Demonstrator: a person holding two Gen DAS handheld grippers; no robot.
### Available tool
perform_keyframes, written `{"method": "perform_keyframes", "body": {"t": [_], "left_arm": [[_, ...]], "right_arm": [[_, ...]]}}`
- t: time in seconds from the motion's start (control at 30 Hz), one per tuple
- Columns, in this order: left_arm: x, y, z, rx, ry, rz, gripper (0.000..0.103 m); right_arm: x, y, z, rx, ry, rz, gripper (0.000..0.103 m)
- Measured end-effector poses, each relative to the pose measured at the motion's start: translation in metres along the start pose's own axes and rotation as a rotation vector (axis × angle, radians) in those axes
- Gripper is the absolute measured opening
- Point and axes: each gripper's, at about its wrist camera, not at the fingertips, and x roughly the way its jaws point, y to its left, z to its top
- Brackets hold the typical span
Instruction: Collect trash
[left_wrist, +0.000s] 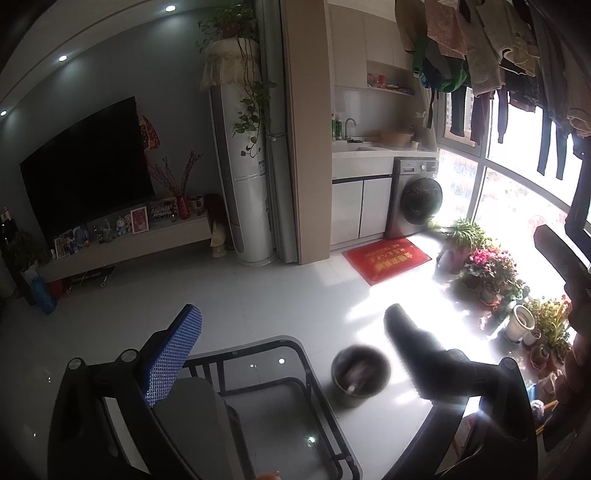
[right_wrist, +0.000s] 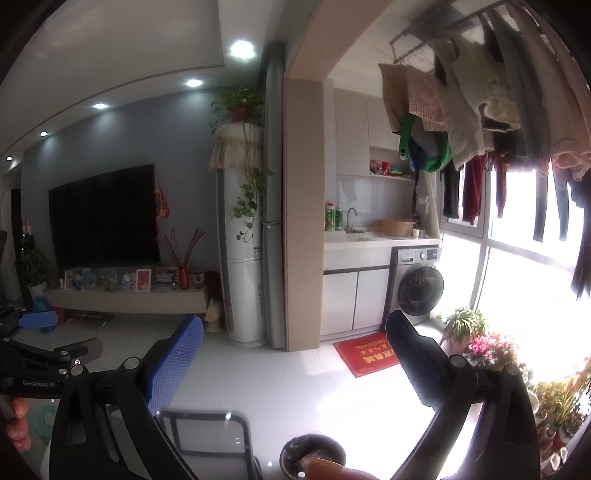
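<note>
Both your grippers are up in the air with nothing in them. Your left gripper (left_wrist: 291, 321) has its two fingers wide apart, and so does your right gripper (right_wrist: 295, 332). I think you hold them open and high like this because you are looking around for trash to pick up.

The trash bin (left_wrist: 360, 374) is the dark round bucket on the white floor, low in the middle of the left view. It stands just beside the corner of the glass table (left_wrist: 295, 369). In the right view you see only its rim at the very bottom middle, partly behind something blurry and orange that I cannot name.

The bin stands straight up with its open mouth pointing to the ceiling, so things can drop right in. Something pale and long lies inside it, slanting from the lower left up to the right, but it is too blurry to name.

I see no loose trash on the floor.
</note>
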Motion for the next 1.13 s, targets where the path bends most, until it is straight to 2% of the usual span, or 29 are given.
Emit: {"method": "perform_keyframes", "body": {"t": [0.3,0.47,0.6,0.73,0.9,1.0,1.13], "left_arm": [[0.005,-0.009,0.007,0.013,0.021,-0.032,0.097],[0.016,-0.011,0.007,-0.011,0.065,-0.125,0.097],[0.019,-0.011,0.005,-0.029,0.042,-0.111,0.097],[0.025,-0.003,0.005,-0.063,0.057,-0.131,0.097],[0.028,-0.004,0.012,-0.018,0.047,-0.079,0.097],[0.033,-0.006,0.018,0.016,0.071,-0.013,0.097],[0.031,-0.005,0.024,-0.003,0.045,0.012,0.097]], "right_arm": [[0.002,-0.008,0.003,0.007,0.011,-0.01,0.096],[0.005,-0.009,0.001,0.006,0.024,-0.024,0.096],[0.009,-0.007,-0.005,-0.011,0.035,-0.045,0.096],[0.015,-0.006,-0.007,-0.006,0.051,-0.05,0.096],[0.019,-0.003,-0.005,-0.02,0.056,-0.062,0.096],[0.025,0.002,0.001,-0.019,0.083,-0.085,0.096],[0.032,0.003,0.009,0.027,0.115,-0.107,0.096]]}}
